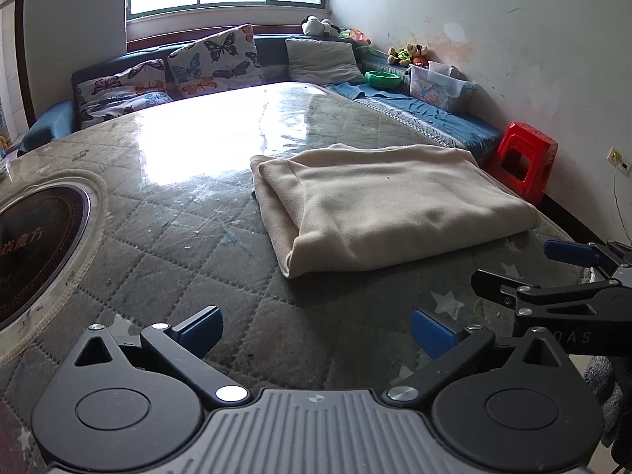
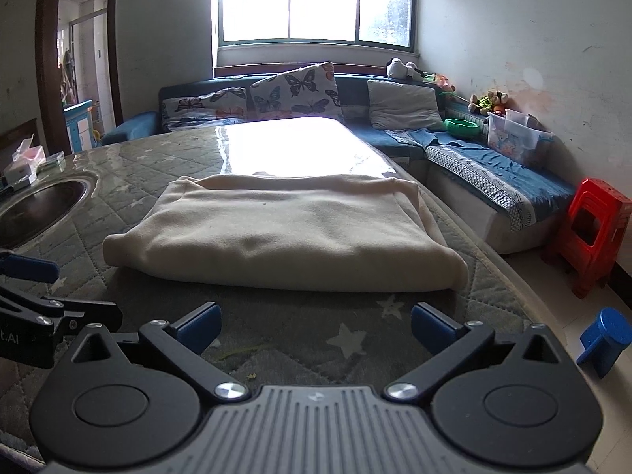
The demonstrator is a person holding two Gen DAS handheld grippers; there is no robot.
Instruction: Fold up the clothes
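The cream garment [image 2: 284, 229] lies folded on the quilted table [image 2: 316, 316], at twelve o'clock from the right gripper [image 2: 316, 326] and one o'clock from the left gripper [image 1: 316, 326]. Both grippers are wide open and empty. Its layers look thick, though glare hides the far edge; a shallow pinch may catch only the top layer and undo the fold.

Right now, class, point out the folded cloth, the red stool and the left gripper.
folded cloth [image 2: 284, 233], right wrist view, top layer.
red stool [image 1: 527, 160], left wrist view, seat.
left gripper [image 1: 316, 333], left wrist view, between fingertips.
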